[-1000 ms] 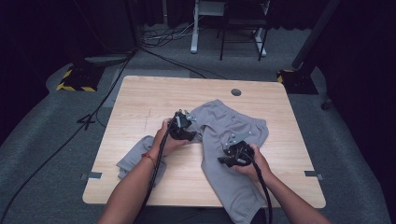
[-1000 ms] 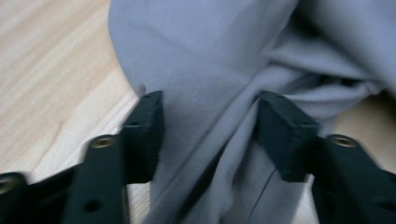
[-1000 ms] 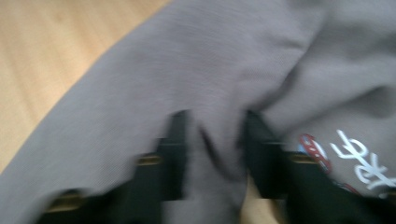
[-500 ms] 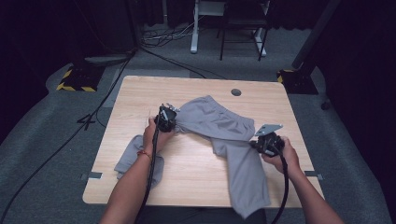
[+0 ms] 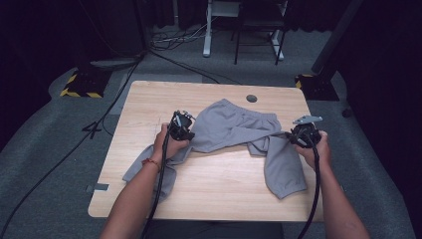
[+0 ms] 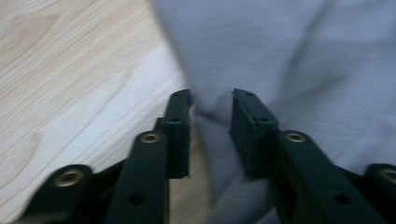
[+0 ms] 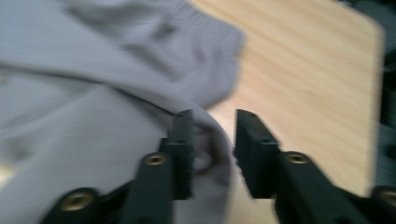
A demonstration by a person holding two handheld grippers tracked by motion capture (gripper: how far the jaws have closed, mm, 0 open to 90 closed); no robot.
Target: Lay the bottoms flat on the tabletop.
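Observation:
Grey sweatpants (image 5: pixel 234 127) lie spread across the wooden table (image 5: pixel 149 104), one leg trailing to the front left and the other to the front right. My left gripper (image 5: pixel 184 122) sits at the garment's left edge. In the left gripper view its jaws (image 6: pixel 212 100) have just been opening and stand apart, with a loose fold of the grey cloth (image 6: pixel 280 56) between them. My right gripper (image 5: pixel 294 134) is at the right side of the pants. Its jaws (image 7: pixel 214 119) have also just been opening, and a bunched fold of cloth (image 7: pixel 93 93) rests against one pad, clear of the other.
A round cable hole (image 5: pixel 251 98) is near the table's far edge. Bare wood runs along the front edge between the two legs. On the floor behind are a yellow-and-black striped base (image 5: pixel 79 87), cables, and the metal legs of furniture (image 5: pixel 244 30).
My right gripper swept to the right, drawing the pants out wide across the table. The left gripper shifted a little left. The cloth now lies flatter and stretched between the two hands.

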